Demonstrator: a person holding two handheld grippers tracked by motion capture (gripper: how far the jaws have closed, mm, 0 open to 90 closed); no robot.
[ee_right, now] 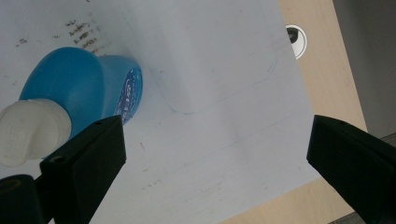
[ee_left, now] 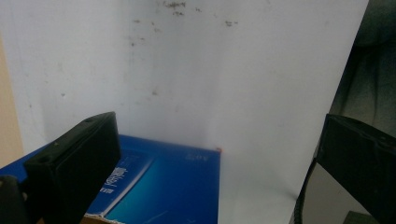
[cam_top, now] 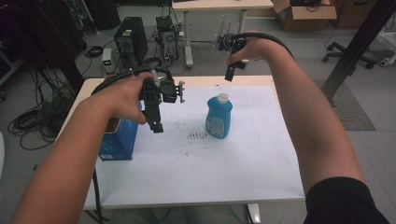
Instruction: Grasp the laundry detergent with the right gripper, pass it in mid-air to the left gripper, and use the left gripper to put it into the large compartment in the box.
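Note:
A blue bottle [cam_top: 219,116] with a white cap stands upright near the middle of the white sheet [cam_top: 243,158]. A blue box [cam_top: 119,140] sits at the sheet's left edge. My left gripper [cam_top: 156,126] hovers just right of the box and above it, pointing down; in the left gripper view its jaws stand wide apart over the blue box [ee_left: 159,186], nothing between them. My right gripper [cam_top: 230,74] hangs high over the table's far edge, behind the bottle. Its jaws are also wide open and empty, with the blue bottle [ee_right: 79,88] below and to the left.
The wooden table [cam_top: 196,80] carries the white sheet [ee_right: 210,93]; a cable hole [ee_right: 296,39] shows near its edge. Beyond the table stand a computer tower [cam_top: 130,39], tangled cables, a second desk and a cardboard box [cam_top: 303,14]. An office chair base [cam_top: 350,53] is far right.

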